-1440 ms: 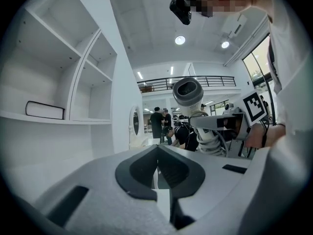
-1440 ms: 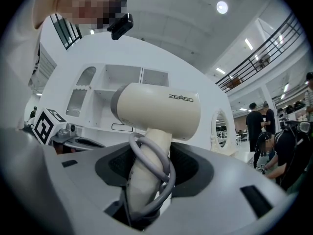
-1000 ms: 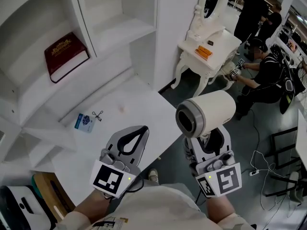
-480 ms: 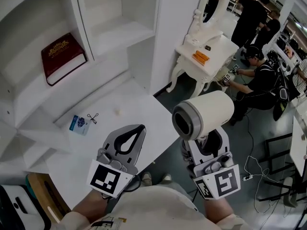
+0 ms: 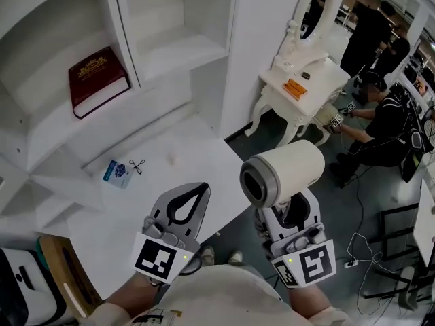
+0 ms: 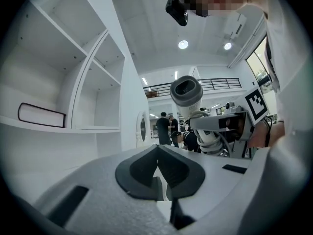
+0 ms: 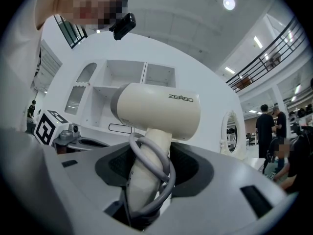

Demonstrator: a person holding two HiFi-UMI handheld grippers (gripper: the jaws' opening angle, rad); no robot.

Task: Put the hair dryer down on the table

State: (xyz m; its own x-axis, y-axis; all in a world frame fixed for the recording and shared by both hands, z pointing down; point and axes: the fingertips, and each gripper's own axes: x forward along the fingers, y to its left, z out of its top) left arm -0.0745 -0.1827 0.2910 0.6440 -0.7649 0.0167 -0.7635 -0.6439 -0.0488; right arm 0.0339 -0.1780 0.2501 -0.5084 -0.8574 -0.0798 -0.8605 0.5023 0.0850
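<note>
A cream hair dryer [image 5: 282, 175] stands upright in my right gripper [image 5: 290, 212], which is shut on its handle. It is held in the air just off the right edge of the white table [image 5: 183, 148]. In the right gripper view the hair dryer [image 7: 156, 109] has its grey cord [image 7: 164, 173] looped round the handle between the jaws of the right gripper [image 7: 149, 155]. My left gripper [image 5: 202, 189] hovers over the table's near edge, shut with nothing in it. The left gripper view shows the left gripper [image 6: 157, 151] with its jaw tips meeting.
A blue packet [image 5: 117, 173] and a small black item [image 5: 138, 164] lie on the table. A red book [image 5: 95, 80] lies on a shelf at the back left. A white vanity with a mirror [image 5: 299, 80] stands beyond, with people [image 5: 387, 114] at the right.
Both grippers keep nearly the same pose. The head view has shifted a little, and the hair dryer sits slightly lower and further left in the picture.
</note>
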